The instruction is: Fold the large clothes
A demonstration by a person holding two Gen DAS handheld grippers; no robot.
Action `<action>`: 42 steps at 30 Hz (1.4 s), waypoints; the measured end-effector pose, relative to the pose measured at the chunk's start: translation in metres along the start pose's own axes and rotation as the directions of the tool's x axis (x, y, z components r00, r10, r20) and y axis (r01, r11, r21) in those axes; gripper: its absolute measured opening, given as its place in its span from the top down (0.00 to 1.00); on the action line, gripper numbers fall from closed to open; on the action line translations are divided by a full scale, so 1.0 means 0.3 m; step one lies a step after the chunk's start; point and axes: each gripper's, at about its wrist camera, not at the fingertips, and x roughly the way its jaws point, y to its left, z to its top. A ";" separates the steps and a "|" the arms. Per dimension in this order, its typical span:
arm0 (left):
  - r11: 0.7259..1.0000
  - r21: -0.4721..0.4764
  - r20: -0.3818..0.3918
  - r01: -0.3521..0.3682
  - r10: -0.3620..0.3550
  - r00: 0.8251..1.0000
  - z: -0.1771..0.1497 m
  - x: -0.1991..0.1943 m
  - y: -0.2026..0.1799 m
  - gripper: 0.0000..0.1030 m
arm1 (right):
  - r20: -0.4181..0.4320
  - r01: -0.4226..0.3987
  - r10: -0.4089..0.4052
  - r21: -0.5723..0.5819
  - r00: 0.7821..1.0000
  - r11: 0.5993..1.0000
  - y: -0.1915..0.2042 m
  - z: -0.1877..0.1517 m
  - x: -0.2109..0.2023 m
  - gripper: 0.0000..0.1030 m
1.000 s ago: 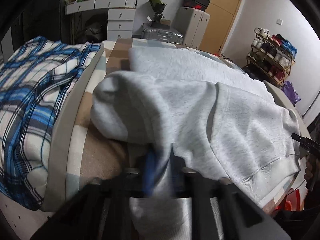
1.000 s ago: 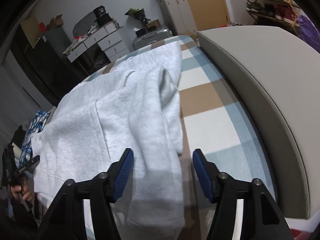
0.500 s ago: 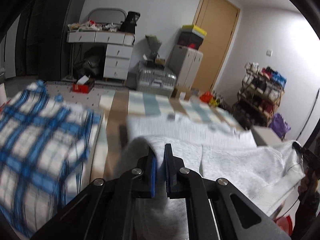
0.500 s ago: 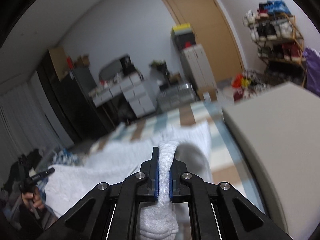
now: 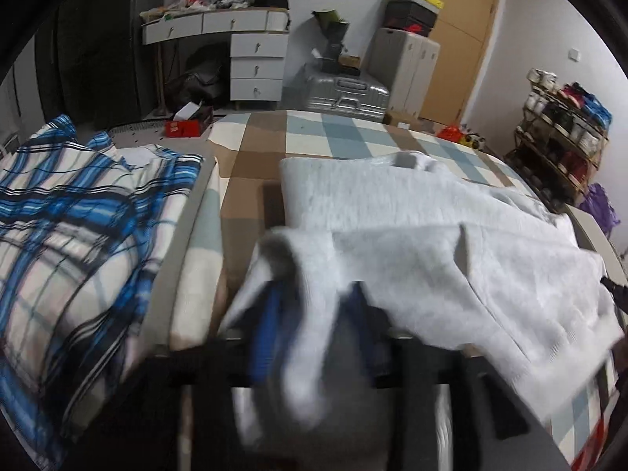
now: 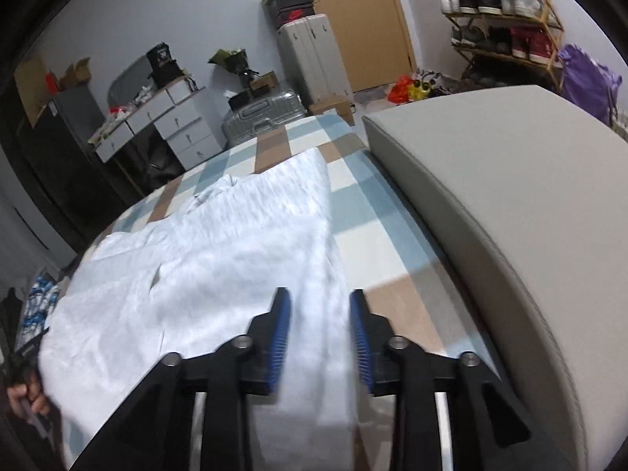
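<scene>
A light grey sweatshirt (image 5: 451, 235) lies spread over the checked bedsheet (image 5: 314, 133). Its near edge is bunched and drapes between the blue pads of my left gripper (image 5: 314, 320), which is blurred. Those jaws are opening, and the pads stand clear of the cloth. In the right wrist view the sweatshirt (image 6: 235, 259) reaches down to my right gripper (image 6: 320, 331). A strip of the cloth lies between its blue pads (image 6: 280, 333). These jaws are opening too, with a gap on either side of the strip.
A blue plaid quilt (image 5: 78, 227) lies left of the sweatshirt. A grey padded headboard (image 6: 490, 196) runs along the right side of the bedsheet (image 6: 376, 243). Beyond the bed stand white drawers (image 5: 255, 66), a silver suitcase (image 5: 345, 92) and a shoe rack (image 6: 502, 19).
Half a second ago both grippers were shut on raised folds of the sweatshirt. Now both pairs of jaws stand apart and the cloth has dropped back onto the bed.
</scene>
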 end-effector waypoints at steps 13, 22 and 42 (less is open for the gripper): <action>0.998 -0.052 -0.089 0.026 -0.031 0.996 0.045 0.129 -0.037 0.47 | -0.117 -0.034 0.029 -0.038 0.993 0.999 0.129 -0.050 0.091 0.49; 0.998 0.049 -0.116 0.037 -0.031 0.993 -0.037 0.038 -0.100 0.68 | -0.102 0.037 -0.040 -0.030 0.994 0.999 0.094 0.005 0.150 0.61; 0.994 -0.061 -0.061 0.095 -0.098 0.993 -0.179 -0.130 -0.138 0.37 | -0.066 -0.394 0.422 0.257 0.904 0.883 -0.027 -0.191 -0.106 0.42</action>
